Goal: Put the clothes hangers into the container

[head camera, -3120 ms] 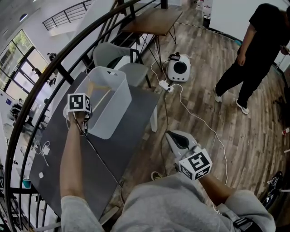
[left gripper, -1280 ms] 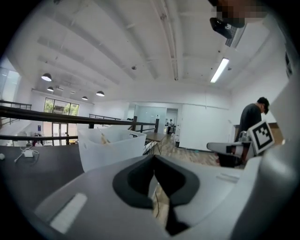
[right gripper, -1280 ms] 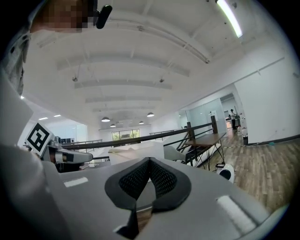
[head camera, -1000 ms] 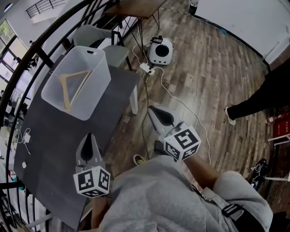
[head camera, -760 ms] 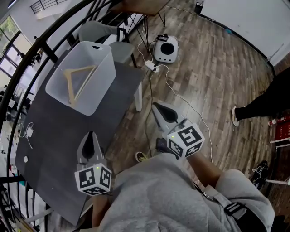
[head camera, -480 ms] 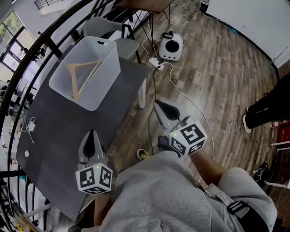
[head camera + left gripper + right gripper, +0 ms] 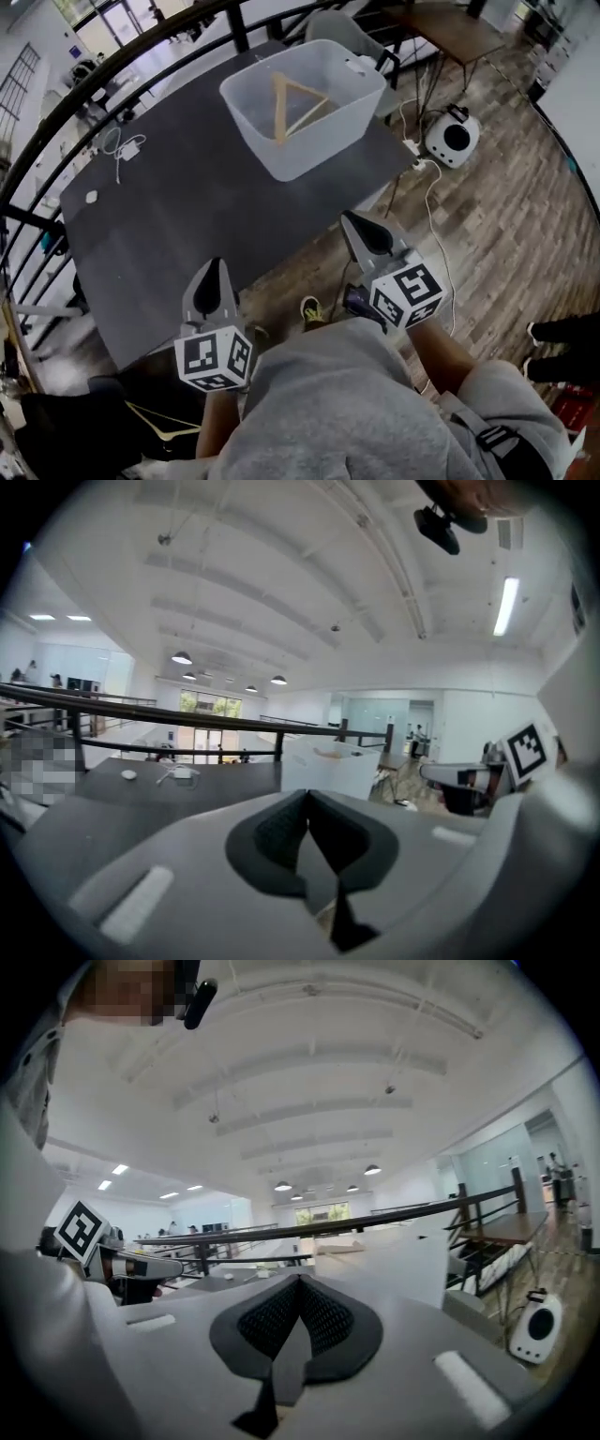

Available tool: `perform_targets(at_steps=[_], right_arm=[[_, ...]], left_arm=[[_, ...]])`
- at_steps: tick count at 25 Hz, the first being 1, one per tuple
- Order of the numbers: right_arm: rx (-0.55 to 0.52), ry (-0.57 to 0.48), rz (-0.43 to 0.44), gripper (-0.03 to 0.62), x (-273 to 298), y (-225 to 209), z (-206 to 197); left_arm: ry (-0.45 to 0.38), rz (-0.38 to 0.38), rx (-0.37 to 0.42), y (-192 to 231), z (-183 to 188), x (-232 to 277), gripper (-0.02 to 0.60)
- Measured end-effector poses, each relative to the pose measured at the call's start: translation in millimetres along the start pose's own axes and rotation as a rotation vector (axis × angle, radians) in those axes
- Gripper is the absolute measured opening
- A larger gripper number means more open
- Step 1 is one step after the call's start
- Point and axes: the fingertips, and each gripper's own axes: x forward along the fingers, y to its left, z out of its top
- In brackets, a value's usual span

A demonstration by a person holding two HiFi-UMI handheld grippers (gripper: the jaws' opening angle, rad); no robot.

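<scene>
A translucent white container (image 7: 281,141) stands at the far side of the dark grey table (image 7: 169,197). One wooden hanger (image 7: 292,101) lies inside it. Another pale hanger (image 7: 159,422) rests on a dark seat at the lower left, beside my body. My left gripper (image 7: 212,269) is shut and empty, held over the table's near edge. My right gripper (image 7: 354,223) is also shut and empty, off the table's near right corner and pointing toward the container. In the left gripper view the container (image 7: 328,766) shows beyond the shut left gripper (image 7: 306,803). The right gripper view shows the same container (image 7: 403,1251) past the shut right gripper (image 7: 298,1286).
A black railing (image 7: 94,75) curves round the table's far and left sides. A charger with cable (image 7: 127,145) and a small white object (image 7: 91,197) lie on the table's left. On the wooden floor at right are a white round device (image 7: 452,136) and a power strip (image 7: 417,161).
The head view has swung round, so table and container now lie ahead and higher in the picture. Both grippers swung with it, still shut. The hanger stays in the container.
</scene>
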Motion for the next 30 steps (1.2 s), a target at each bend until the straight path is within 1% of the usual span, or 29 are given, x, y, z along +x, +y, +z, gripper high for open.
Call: perform_targets(at_steps=[5, 8, 10, 13, 15, 16, 18, 20, 23, 25, 26, 28, 30], right_arm=[[-0.074, 0.056, 0.378, -0.003, 86.0, 151.8, -22.2], [-0.102, 0.105, 0.625, -0.003, 117.8, 262.5, -36.5], [-0.126, 0.146, 0.791, -0.003, 125.3, 342.0, -53.5], [-0.18, 0.206, 1.056, -0.003, 114.6, 460.0, -82.5], [-0.216, 0.234, 1.201, -0.003, 97.4, 527.8, -101.5], [-0.232, 0.248, 1.255, -0.003, 88.1, 556.2, -111.5], [-0.252, 0.286, 1.338, -0.003, 69.6, 603.5, -132.4], [-0.261, 0.331, 1.409, -0.003, 53.8, 643.3, -154.4], [-0.289, 0.395, 1.492, -0.003, 35.4, 691.7, -188.9], [-0.339, 0.429, 1.518, -0.003, 32.0, 714.9, -208.0], [-0.362, 0.45, 1.522, -0.003, 34.1, 724.8, -216.0], [-0.39, 0.505, 1.521, -0.003, 42.7, 745.0, -231.0], [-0.415, 0.552, 1.505, -0.003, 53.6, 765.5, -248.1]], left_arm=[[-0.02, 0.324, -0.1, 117.2, -34.0, -89.4, 0.011], [-0.024, 0.534, -0.169, 180.5, -55.0, -161.6, 0.012], [-0.019, 0.68, -0.228, 217.7, -78.3, -218.0, 0.012], [-0.014, 0.919, -0.331, 257.6, -119.9, -311.4, 0.012], [-0.001, 1.068, -0.395, 277.5, -150.7, -373.0, 0.012], [0.008, 1.134, -0.43, 286.4, -168.3, -401.9, 0.012], [0.023, 1.25, -0.502, 301.2, -207.0, -455.3, 0.012], [0.035, 1.348, -0.568, 315.3, -247.7, -501.8, 0.012], [0.075, 1.458, -0.679, 337.6, -313.5, -557.1, 0.015], [0.107, 1.496, -0.788, 349.9, -360.0, -580.8, 0.038], [0.121, 1.5, -0.851, 355.9, -382.8, -588.0, 0.065], [0.146, 1.488, -0.969, 371.8, -426.2, -597.4, 0.105], [0.174, 1.474, -1.054, 396.7, -468.5, -605.1, 0.128]])
